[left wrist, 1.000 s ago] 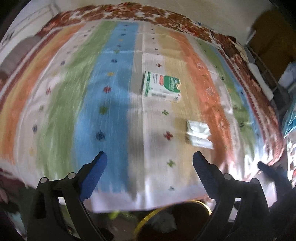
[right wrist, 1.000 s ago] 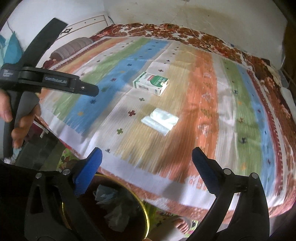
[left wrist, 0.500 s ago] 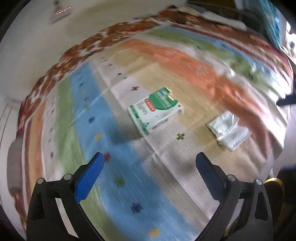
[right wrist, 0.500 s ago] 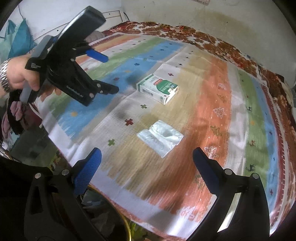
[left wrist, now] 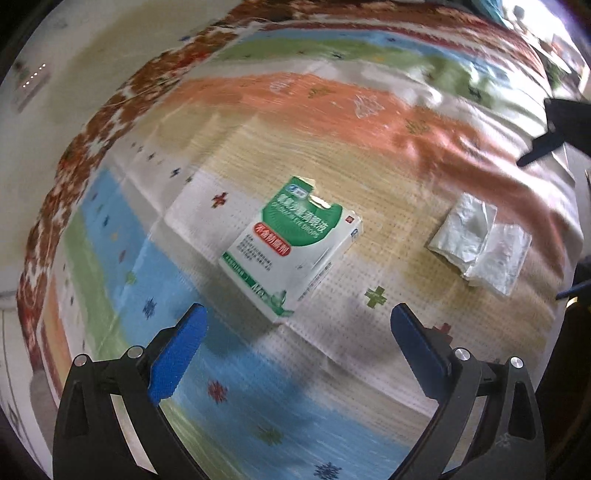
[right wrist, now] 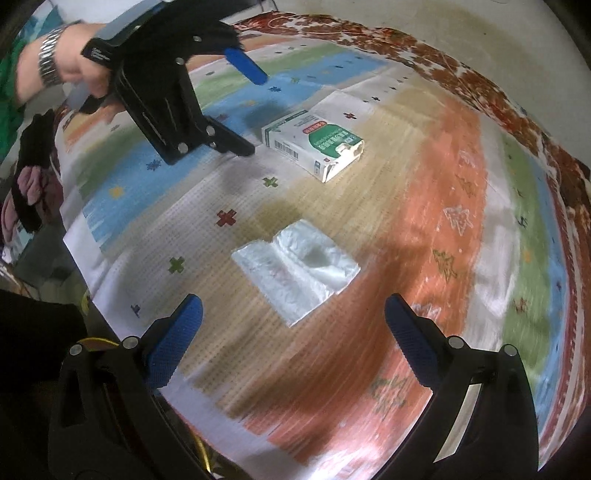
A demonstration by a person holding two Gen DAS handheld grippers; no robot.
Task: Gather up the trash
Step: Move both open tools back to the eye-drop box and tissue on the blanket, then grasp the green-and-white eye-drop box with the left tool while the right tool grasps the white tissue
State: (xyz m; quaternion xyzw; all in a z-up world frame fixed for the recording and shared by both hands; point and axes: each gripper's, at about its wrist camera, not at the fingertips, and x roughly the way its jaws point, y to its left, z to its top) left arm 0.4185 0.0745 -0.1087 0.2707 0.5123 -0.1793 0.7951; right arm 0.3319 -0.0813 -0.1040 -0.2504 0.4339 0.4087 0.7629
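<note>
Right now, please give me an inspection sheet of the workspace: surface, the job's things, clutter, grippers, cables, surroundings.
Surface: bed with striped multicolour woven cover, bare apart from two items.
Job's things: green-and-white cardboard medicine box, lying flat, end flap torn open; crumpled clear plastic wrapper, flat, apart from the box.
Clutter: nothing seen on the cover.
Grippers: left gripper open, empty, aimed at the box; right gripper open, empty, above the wrapper.
Cables: nothing seen.
Surroundings: stained pale wall behind the bed; yellow-rimmed container, mostly hidden.

wrist views down, sharing box (left wrist: 291, 251), wrapper (right wrist: 297, 271)
</note>
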